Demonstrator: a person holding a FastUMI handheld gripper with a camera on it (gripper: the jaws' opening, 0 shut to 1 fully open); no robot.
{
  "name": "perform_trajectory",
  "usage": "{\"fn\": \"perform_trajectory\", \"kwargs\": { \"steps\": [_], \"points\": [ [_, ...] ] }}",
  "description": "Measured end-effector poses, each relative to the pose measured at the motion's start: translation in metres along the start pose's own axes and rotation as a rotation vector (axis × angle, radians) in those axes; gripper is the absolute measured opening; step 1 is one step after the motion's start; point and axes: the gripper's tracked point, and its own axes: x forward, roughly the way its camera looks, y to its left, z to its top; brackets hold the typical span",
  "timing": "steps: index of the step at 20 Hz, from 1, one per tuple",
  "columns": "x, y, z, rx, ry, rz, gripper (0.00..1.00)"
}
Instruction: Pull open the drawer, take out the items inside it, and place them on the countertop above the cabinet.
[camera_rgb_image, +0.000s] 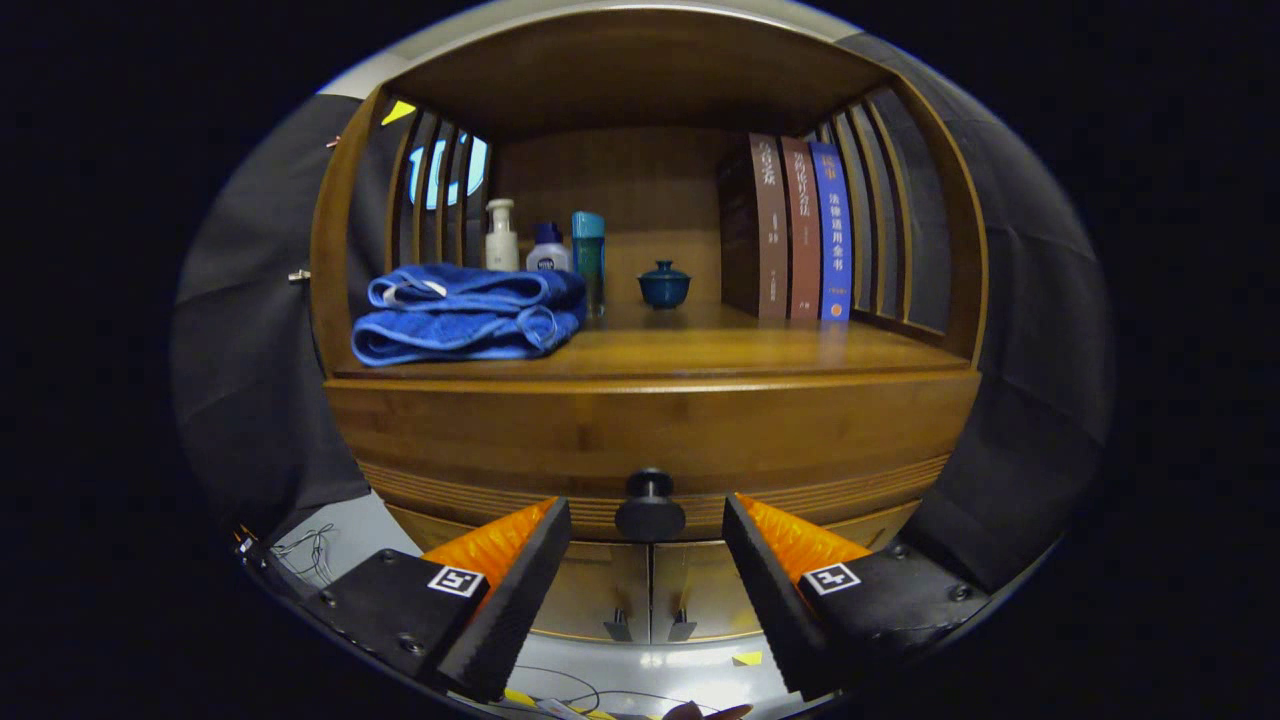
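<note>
A wooden cabinet stands ahead with its drawer (650, 430) closed, the front flush below the countertop (700, 350). A dark round knob (650, 505) sticks out of the drawer's lower middle. My gripper (648, 520) is open, its two fingers spread to either side of the knob, which sits between the fingertips without touching either. The drawer's contents are hidden behind its front.
On the countertop lie folded blue towels (465, 315) at the left, three small bottles (545, 250) behind them, a small lidded blue bowl (664, 285) in the middle and three upright books (800, 230) at the right. Two cabinet doors (650, 595) sit below the drawer.
</note>
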Motion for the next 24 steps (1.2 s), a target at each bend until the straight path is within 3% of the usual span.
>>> {"fn": "perform_trajectory", "kwargs": {
  "steps": [1, 5, 7, 10, 16, 24],
  "points": [
    [0.006, -0.003, -0.002, 0.003, 0.002, -0.006, 1.00],
    [0.021, -0.005, -0.011, 0.029, 0.003, -0.005, 0.75],
    [0.026, -0.003, -0.011, 0.035, -0.006, 0.009, 0.74],
    [0.028, -0.001, -0.003, 0.026, -0.048, 0.003, 0.56],
    [0.023, -0.003, -0.004, 0.007, -0.064, -0.008, 0.40],
    [-0.025, -0.003, -0.018, 0.001, -0.051, -0.019, 0.40]
  ]
}}
